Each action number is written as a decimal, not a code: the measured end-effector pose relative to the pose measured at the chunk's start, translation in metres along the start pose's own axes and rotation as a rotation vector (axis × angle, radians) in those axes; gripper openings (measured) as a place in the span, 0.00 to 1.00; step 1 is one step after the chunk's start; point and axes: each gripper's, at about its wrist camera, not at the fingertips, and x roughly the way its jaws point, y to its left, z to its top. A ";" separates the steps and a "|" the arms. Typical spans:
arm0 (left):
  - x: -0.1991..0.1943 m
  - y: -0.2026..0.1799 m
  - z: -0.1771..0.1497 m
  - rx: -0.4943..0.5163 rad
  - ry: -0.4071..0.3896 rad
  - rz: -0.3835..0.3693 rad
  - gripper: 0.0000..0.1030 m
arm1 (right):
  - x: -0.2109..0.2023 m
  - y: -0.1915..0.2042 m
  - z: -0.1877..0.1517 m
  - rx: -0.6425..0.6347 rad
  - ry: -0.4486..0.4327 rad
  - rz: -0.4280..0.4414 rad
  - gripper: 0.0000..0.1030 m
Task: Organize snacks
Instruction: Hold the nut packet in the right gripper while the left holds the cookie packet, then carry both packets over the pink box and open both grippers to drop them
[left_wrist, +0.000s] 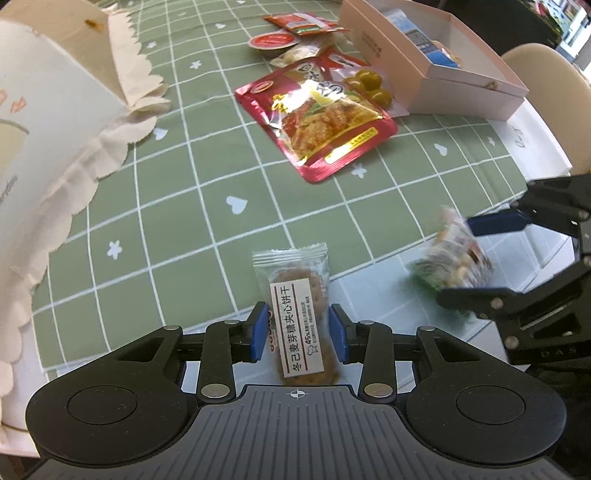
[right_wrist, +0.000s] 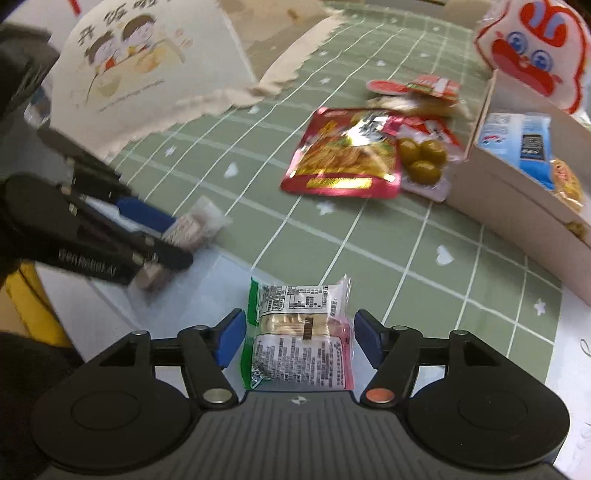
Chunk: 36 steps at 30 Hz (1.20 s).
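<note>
The left gripper (left_wrist: 298, 334) was clamped on a clear-wrapped cracker packet (left_wrist: 295, 314), its blue pads pressed to the wrapper's two sides, held above the near edge of the green checked tablecloth (left_wrist: 184, 221). The right gripper (right_wrist: 298, 339) likewise held a snack, a green-edged pack of pale biscuits (right_wrist: 297, 339) squeezed between its pads; the left view showed this pack blurred, so it was probably in motion.

Judging by the layout, the sorting was partly done. A blue packet (right_wrist: 517, 144) and something yellowish already lay inside the open pink box (right_wrist: 509, 192) at the far right. Still loose on the cloth were a large red foil pouch (left_wrist: 317, 122), a pack of green olives (left_wrist: 369, 86) just beside the box wall, and small red sachets (left_wrist: 295, 27) farther back.

A frilled paper bag with a cartoon print (right_wrist: 147, 74) lay tipped at the left, well apart from the box. The loose pouches lay between the grippers and the box, so a direct path would probably pass over them.
</note>
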 end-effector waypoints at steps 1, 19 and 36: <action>0.001 0.000 -0.001 -0.008 0.002 -0.005 0.39 | -0.001 -0.002 -0.002 -0.008 0.018 0.005 0.66; 0.004 -0.019 0.001 0.036 0.019 -0.061 0.39 | -0.007 -0.010 -0.013 -0.003 0.040 -0.021 0.67; -0.006 -0.074 0.050 0.102 -0.018 -0.236 0.39 | -0.061 -0.065 -0.015 0.121 -0.062 -0.135 0.48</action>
